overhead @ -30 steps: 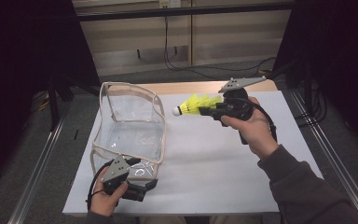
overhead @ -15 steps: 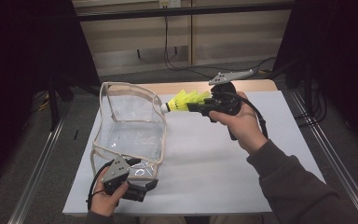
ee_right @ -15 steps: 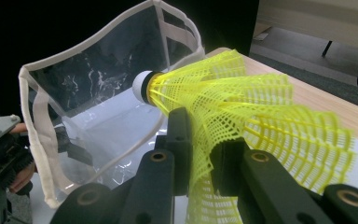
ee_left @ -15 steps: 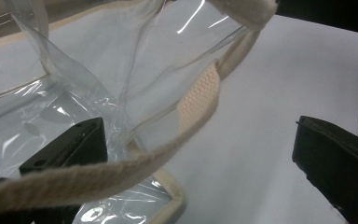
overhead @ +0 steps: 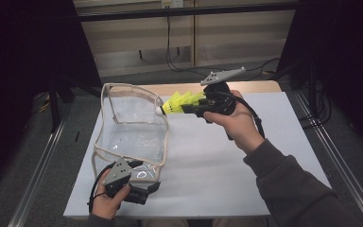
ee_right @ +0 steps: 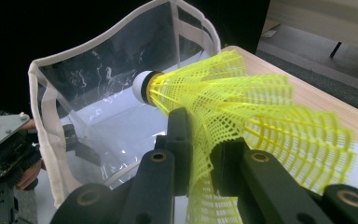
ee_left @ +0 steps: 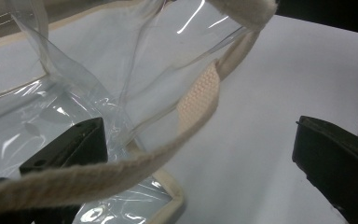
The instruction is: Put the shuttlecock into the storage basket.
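High view: we carry the shuttlecock (overhead: 177, 103) in the right gripper (overhead: 194, 109), its cork at the bag (overhead: 131, 124) rim.
Done: we judge the pick-up finished.
Left: lowering it into the bag and letting go.
Right jaws: pinching the yellow mesh skirt.
Left gripper (overhead: 144, 193): jaws spread at the bag's near corner, one inside the clear wall.
Shuttlecock look: yellow net skirt, white cork with black band, skirt squashed.

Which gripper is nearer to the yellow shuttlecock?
Right. The right gripper holds the shuttlecock by its skirt between its fingers, at the clear bag's far rim. The left gripper sits at the bag's near edge, well away from it.
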